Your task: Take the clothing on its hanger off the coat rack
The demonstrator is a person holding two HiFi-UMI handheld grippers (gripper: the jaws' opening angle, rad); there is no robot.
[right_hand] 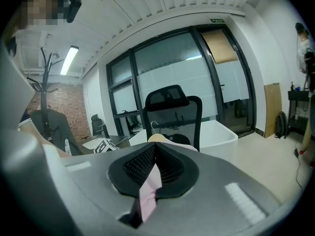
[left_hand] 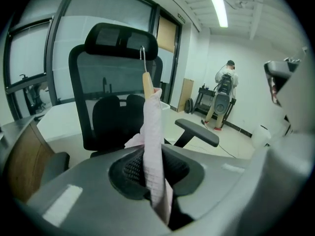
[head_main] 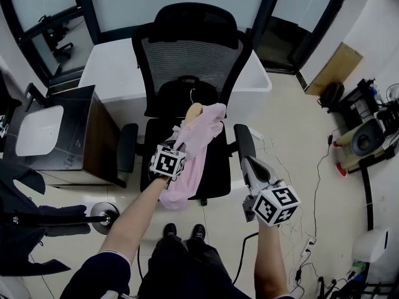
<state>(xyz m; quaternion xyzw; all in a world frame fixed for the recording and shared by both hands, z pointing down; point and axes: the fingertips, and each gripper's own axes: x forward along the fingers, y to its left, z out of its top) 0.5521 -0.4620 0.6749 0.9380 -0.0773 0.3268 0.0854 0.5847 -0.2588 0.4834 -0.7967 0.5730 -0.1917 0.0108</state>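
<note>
Garment (head_main: 194, 148): pink cloth, matt, soft and creased. Hanger (head_main: 194, 112): pale smooth wood, with a thin bright metal hook (left_hand: 143, 65). Chair (head_main: 187, 58): black mesh back, matt black plastic armrests. Left claw (left_hand: 156, 181) and right claw (right_hand: 149, 181): matt grey plastic shells, black ribbed pads. Floor (head_main: 293, 129): pale, smooth, slightly glossy.

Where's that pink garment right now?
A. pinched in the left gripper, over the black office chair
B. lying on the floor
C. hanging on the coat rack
A: the left gripper clamps the pink garment, on its wooden hanger, above the black office chair.
</note>
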